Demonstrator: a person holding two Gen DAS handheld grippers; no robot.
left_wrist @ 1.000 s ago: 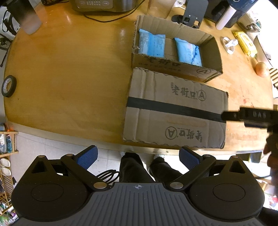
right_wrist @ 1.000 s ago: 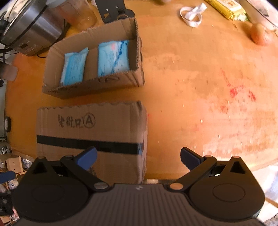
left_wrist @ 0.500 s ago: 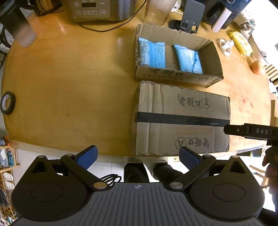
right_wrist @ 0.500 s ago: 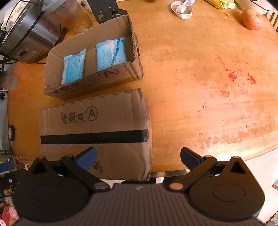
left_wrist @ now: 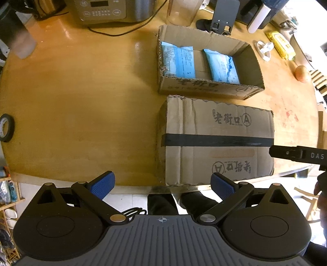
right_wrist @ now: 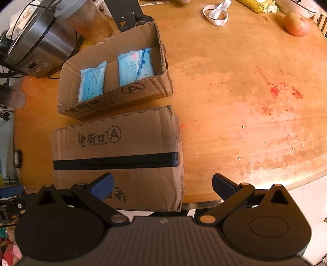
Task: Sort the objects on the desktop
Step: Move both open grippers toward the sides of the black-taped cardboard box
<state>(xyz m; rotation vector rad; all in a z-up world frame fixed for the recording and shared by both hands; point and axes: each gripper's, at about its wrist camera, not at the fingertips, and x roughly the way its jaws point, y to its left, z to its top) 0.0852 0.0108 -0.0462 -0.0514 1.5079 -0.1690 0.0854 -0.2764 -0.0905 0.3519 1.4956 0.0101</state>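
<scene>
Taped cardboard box (left_wrist: pixel 216 141) lies ahead of both grippers' spread, empty fingers (left_wrist: pixel 103 184), touching neither.

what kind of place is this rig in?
Probably a home dining or kitchen area: a worn round wooden table holding a rice-cooker-style appliance, an apple-like fruit and cardboard boxes, with tiled floor below.

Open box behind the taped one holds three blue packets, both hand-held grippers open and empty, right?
Not quite: the open box holds two blue packets, not three, as the left wrist view shows. The rest stands: it sits behind the taped box, and both hand-held grippers are open and empty.
</scene>
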